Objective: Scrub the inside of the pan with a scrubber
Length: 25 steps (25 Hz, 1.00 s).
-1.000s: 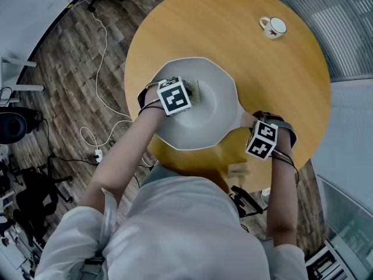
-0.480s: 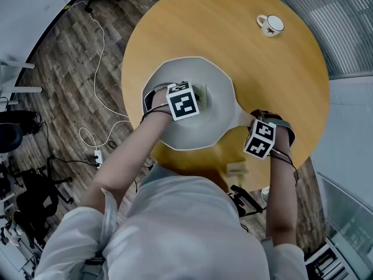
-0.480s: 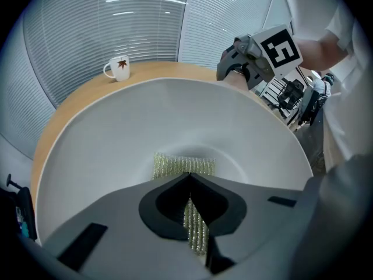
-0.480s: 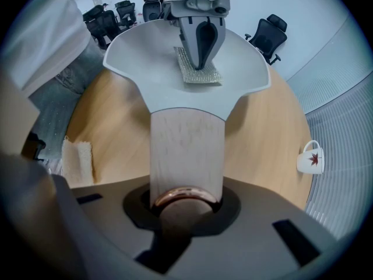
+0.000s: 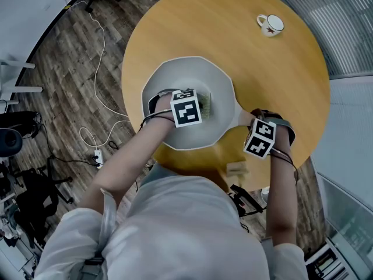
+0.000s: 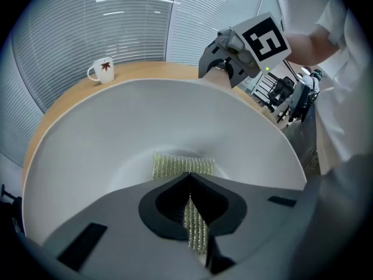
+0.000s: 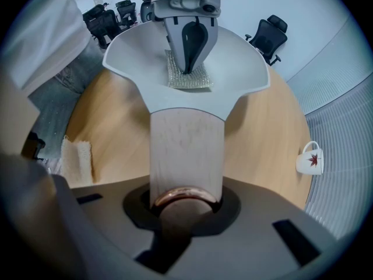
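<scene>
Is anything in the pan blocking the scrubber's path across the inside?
Nothing visible. The left gripper pinches the scrubber against the bare inside of the pan; the right gripper grips the handle outside the bowl, and the mug stands elsewhere on the table.

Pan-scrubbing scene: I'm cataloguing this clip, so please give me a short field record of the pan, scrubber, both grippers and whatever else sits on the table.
pan: white, inside facing up, on the round wooden table
scrubber: green mesh, against the pan's inner floor
left gripper: shut on the scrubber, inside the pan
right gripper: shut on the pan's wooden handle
also on table: white mug with a red leaf, apart from the pan
</scene>
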Each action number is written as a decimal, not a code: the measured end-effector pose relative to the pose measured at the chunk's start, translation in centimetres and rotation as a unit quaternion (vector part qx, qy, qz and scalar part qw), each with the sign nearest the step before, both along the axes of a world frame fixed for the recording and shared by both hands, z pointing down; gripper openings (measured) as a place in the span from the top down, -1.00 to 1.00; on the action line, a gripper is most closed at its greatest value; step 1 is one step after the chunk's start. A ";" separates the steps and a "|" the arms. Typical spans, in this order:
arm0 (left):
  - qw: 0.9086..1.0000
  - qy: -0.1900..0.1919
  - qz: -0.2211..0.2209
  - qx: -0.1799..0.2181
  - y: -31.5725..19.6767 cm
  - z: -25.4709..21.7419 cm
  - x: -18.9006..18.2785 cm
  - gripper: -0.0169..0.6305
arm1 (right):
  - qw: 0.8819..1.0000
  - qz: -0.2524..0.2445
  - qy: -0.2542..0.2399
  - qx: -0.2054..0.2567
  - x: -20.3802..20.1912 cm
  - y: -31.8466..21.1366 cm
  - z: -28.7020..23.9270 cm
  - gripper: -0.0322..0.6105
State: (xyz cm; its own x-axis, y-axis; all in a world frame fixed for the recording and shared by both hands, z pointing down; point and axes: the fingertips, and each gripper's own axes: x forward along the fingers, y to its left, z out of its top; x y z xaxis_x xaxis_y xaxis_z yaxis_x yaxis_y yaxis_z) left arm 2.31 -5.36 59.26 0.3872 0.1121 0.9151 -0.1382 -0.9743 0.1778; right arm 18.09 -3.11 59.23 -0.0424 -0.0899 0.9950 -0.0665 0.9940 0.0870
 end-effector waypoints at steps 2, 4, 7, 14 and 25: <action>1.000 0.005 0.000 -0.004 0.5 -0.1 0.0 0.91 | 1.000 0.000 0.000 0.000 -0.1 0.1 -0.1 0.68; 1.000 0.008 -0.002 -0.007 0.9 -0.1 -0.1 0.91 | 1.000 0.000 0.000 0.001 -0.1 0.0 0.0 0.68; 1.000 0.007 -0.002 -0.010 1.5 0.0 -0.4 0.91 | 1.000 0.000 0.000 0.000 -0.1 -0.1 0.0 0.68; 1.000 0.000 -0.006 -0.011 2.0 0.0 -1.6 0.91 | 1.000 0.000 0.000 0.000 -0.3 -0.1 -0.1 0.68; 0.997 0.012 -0.080 -0.009 -0.5 0.1 -3.6 0.91 | 1.000 0.000 0.000 0.000 -0.2 -0.1 0.0 0.68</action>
State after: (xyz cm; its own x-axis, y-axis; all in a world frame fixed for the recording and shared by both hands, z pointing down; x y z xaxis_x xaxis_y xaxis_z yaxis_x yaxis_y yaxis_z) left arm -1.31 -5.89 59.31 0.4226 0.0638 0.9041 -0.2865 -0.9370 0.2001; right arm 17.90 -3.24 59.27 -0.0422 -0.0908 0.9950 -0.0656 0.9940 0.0879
